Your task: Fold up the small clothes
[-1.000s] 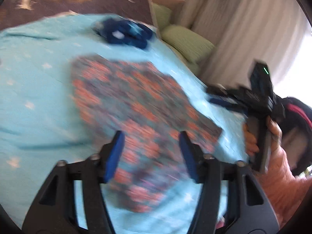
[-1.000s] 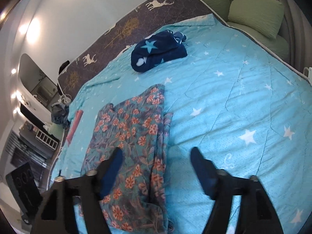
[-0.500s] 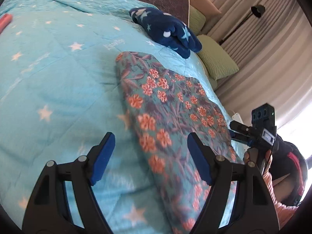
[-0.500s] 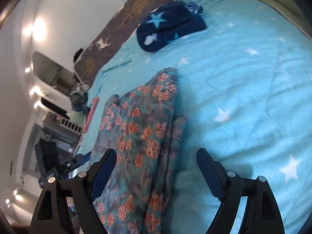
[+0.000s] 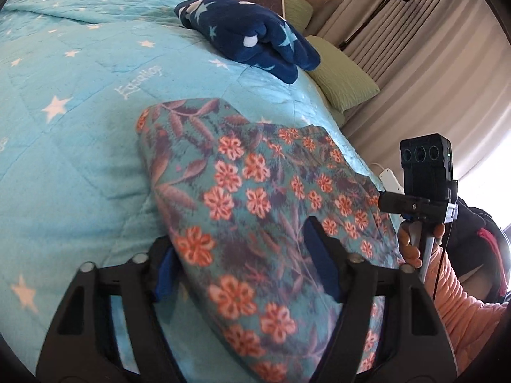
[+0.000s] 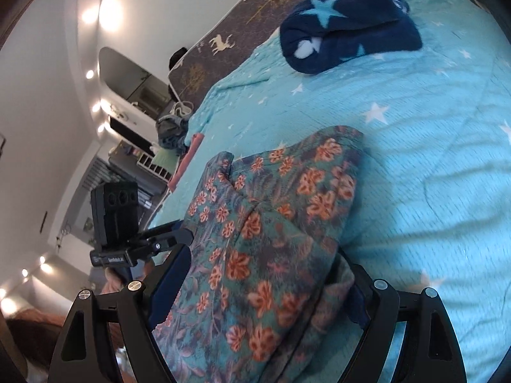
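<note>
Floral shorts (image 5: 255,210) lie on the bed (image 5: 64,146), long axis running away between both tongs; left tongs (image 5: 242,265) just narrowed, right tongs (image 6: 255,290) spread wide, both straddling the near end, neither gripping yet I think.

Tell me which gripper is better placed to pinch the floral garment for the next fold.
Probably left. The left gripper has a side edge of the floral garment between its jaws, which have just been closing. The right gripper straddles the bunched full width, its jaws just opening.
</note>
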Demonstrator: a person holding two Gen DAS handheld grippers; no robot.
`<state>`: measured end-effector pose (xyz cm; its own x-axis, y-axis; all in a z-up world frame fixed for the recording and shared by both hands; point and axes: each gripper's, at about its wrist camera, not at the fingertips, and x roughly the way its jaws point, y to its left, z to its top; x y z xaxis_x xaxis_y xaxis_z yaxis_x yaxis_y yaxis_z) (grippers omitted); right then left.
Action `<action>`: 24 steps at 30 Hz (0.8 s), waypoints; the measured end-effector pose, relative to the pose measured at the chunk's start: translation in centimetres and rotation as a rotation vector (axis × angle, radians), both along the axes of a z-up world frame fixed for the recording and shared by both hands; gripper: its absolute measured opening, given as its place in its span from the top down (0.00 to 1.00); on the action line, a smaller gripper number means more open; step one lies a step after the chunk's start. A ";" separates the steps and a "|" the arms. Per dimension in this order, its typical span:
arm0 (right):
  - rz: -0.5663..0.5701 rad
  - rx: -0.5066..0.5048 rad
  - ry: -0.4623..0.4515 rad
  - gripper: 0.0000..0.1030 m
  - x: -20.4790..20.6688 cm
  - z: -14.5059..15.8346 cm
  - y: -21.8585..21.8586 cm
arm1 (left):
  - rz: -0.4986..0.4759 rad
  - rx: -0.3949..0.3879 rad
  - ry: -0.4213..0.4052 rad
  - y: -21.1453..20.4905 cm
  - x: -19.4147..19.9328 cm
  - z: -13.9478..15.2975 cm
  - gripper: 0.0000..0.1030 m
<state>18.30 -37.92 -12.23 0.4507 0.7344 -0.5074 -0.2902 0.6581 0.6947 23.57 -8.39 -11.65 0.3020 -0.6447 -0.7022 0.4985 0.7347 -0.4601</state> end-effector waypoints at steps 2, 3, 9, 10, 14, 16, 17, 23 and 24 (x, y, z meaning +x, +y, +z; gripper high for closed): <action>0.025 -0.016 -0.018 0.15 0.5 0.1 0.8 | 0.006 -0.008 -0.005 0.0 0.3 -0.3 0.57; 0.033 -0.027 -0.025 0.16 0.7 0.1 1.1 | 0.013 -0.013 0.000 0.1 0.5 -0.4 0.67; 0.016 -0.056 0.016 0.81 1.4 -0.2 2.5 | 0.028 -0.024 -0.015 0.3 -0.2 0.0 0.88; -0.001 -0.047 0.019 0.82 1.3 -0.3 2.4 | 0.029 0.003 -0.055 0.0 -0.9 0.7 0.88; -0.067 -0.097 -0.046 0.84 -0.5 2.1 2.8 | 0.023 0.048 -0.204 -1.0 -3.4 3.9 0.89; -0.090 -0.123 -0.117 0.85 -2.0 4.5 3.1 | 0.021 0.038 -0.268 -0.9 -4.8 6.2 0.89; -0.101 -0.135 -0.151 0.85 -2.8 5.7 3.2 | 0.018 0.028 -0.302 -0.7 -5.7 7.6 0.89; -0.214 -0.246 -0.347 0.85 -9.4 13.2 4.7 | 0.009 -0.004 -0.464 -0.5 -10.3 14.2 0.89; -0.233 -0.264 -0.378 0.85 -10.3 14.2 4.9 | 0.009 -0.001 -0.502 -0.8 -11.0 15.4 0.89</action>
<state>7.99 -33.05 1.93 0.7748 0.4618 -0.4317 -0.3142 0.8739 0.3709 12.58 -9.22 3.70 0.6080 -0.6409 -0.4686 0.6522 0.7398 -0.1656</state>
